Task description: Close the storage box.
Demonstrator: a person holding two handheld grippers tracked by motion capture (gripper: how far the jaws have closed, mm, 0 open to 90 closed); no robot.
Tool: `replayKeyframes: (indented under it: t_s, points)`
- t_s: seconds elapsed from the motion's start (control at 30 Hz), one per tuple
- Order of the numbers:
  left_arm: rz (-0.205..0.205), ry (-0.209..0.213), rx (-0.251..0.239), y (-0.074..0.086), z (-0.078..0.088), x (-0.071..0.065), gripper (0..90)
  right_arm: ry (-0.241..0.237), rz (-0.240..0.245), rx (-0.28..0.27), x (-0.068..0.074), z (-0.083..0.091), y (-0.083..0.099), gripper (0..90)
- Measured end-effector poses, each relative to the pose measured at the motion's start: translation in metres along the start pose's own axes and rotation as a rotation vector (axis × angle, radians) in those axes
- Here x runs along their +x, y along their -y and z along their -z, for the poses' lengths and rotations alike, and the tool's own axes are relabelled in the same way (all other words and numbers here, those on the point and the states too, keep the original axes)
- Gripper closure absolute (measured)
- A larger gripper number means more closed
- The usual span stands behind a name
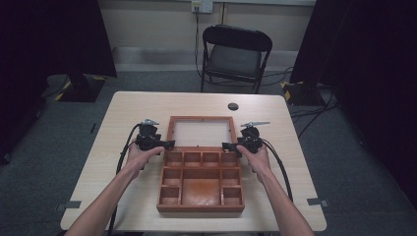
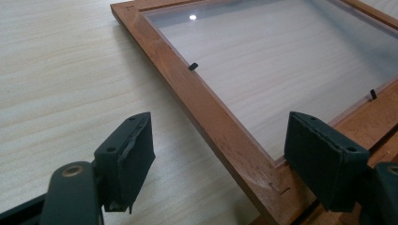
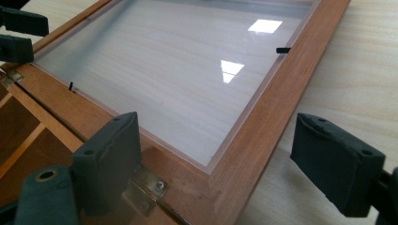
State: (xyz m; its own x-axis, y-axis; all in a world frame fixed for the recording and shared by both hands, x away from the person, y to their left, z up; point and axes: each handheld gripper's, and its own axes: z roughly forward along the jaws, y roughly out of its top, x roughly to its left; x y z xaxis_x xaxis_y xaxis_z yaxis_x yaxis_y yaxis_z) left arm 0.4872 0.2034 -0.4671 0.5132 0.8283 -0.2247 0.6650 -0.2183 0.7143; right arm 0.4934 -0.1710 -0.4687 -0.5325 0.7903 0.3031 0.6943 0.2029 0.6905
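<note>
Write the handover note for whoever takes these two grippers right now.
Left gripper: open, jaws straddling the left rail of the glazed lid near its hinge corner, pads not pressing.
Right gripper: open, jaws astride the lid's right rail by a brass hinge, nothing clamped.
Wooden compartment box: at mid-table, open, compartments bare; lid lies flat on the table behind it.
Done: both grippers lined up at the lid's two hinge-side corners.
Left: probably grip both rails and swing the lid forward to shut the box; no grip taken yet.
</note>
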Motion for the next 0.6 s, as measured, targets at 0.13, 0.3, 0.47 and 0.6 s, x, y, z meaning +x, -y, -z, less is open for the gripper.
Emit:
replayKeyframes:
  t_s: [0.13, 0.3, 0.47, 0.6]
  points:
    - [0.031, 0.025, 0.000, 0.000, -0.004, 0.000, 21.8, -0.012, -0.016, -0.002, 0.000, -0.002, 0.000, 14.9]
    - [0.073, 0.077, 0.039, -0.005, -0.013, 0.004, 17.2, -0.036, -0.051, -0.007, -0.004, -0.005, 0.002, 13.0]
    - [0.062, 0.087, 0.037, -0.006, -0.016, -0.001, 17.6, -0.055, -0.079, -0.019, -0.006, -0.007, 0.004, 12.3]
    - [0.080, 0.095, 0.024, -0.005, -0.022, -0.003, 14.3, -0.087, -0.115, -0.024, -0.010, -0.009, 0.007, 12.6]
